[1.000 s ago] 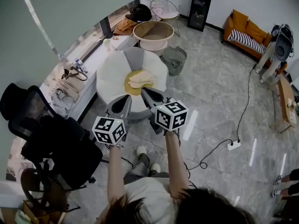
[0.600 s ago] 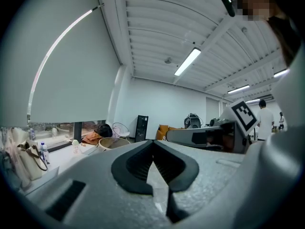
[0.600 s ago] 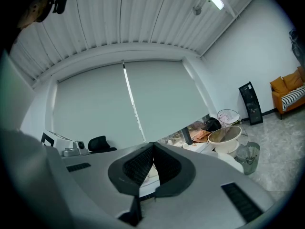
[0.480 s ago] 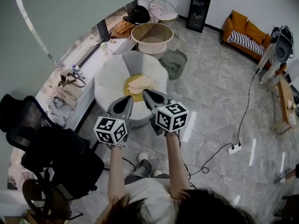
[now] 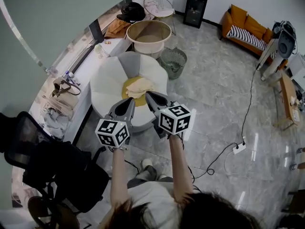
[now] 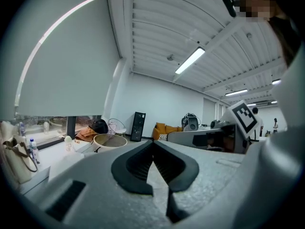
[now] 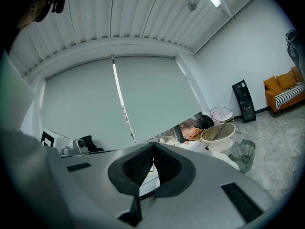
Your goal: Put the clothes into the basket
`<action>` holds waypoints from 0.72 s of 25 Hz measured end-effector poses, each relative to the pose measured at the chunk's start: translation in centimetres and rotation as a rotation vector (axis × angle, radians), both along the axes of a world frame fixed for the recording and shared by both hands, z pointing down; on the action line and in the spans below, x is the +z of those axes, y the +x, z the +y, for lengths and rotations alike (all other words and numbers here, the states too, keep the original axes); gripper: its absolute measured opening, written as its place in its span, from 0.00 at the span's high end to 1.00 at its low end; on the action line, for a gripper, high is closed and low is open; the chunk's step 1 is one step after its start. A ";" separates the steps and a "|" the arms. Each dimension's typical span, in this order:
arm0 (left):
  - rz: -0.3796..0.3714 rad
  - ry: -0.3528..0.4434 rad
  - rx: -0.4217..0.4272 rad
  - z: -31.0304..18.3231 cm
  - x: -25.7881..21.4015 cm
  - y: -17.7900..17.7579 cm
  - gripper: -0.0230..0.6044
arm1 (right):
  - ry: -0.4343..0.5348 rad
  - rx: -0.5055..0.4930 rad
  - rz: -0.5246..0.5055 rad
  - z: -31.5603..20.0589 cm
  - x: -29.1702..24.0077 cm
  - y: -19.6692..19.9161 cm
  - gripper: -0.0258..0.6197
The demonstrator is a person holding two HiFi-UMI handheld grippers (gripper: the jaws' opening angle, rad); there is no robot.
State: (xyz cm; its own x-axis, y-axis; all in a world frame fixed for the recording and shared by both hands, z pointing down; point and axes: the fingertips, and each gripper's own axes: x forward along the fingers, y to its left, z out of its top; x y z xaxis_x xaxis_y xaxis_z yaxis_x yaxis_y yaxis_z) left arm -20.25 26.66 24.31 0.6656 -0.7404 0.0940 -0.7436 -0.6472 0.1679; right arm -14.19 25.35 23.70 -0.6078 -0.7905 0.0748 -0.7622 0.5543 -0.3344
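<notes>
Clothes [image 5: 139, 86] are seen piled on a yellow cushion [image 5: 127, 86] on the white round seat [image 5: 107, 80], apart from the round basket [image 5: 148, 34] beyond it. The left gripper [image 5: 129, 101] and the right gripper [image 5: 149, 97] are held level near the seat's front edge, jaws pressed together with nothing between them.

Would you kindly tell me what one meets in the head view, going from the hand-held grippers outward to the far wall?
Clothes on the white table → green bin → round basket → wire chair.
</notes>
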 end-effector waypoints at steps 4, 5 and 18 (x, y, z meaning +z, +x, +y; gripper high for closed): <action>0.005 -0.005 0.021 -2.2 0.0 -0.2 0.95 | -0.007 0.027 0.001 -2.1 0.1 0.1 0.95; 0.006 -0.005 0.026 -2.7 -0.1 -0.2 0.95 | -0.007 0.033 0.003 -2.5 0.0 0.1 0.95; 0.021 0.022 0.052 -6.7 -0.6 -1.1 0.95 | 0.009 0.064 0.012 -6.1 -0.2 -0.3 0.95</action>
State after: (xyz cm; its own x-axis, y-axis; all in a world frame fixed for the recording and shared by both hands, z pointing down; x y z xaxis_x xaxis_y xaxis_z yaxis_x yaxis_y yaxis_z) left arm -21.31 19.94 23.71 0.7048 -0.7065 0.0638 -0.7055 -0.6885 0.1681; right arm -14.52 19.28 23.51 -0.5549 -0.8286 0.0746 -0.8002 0.5071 -0.3202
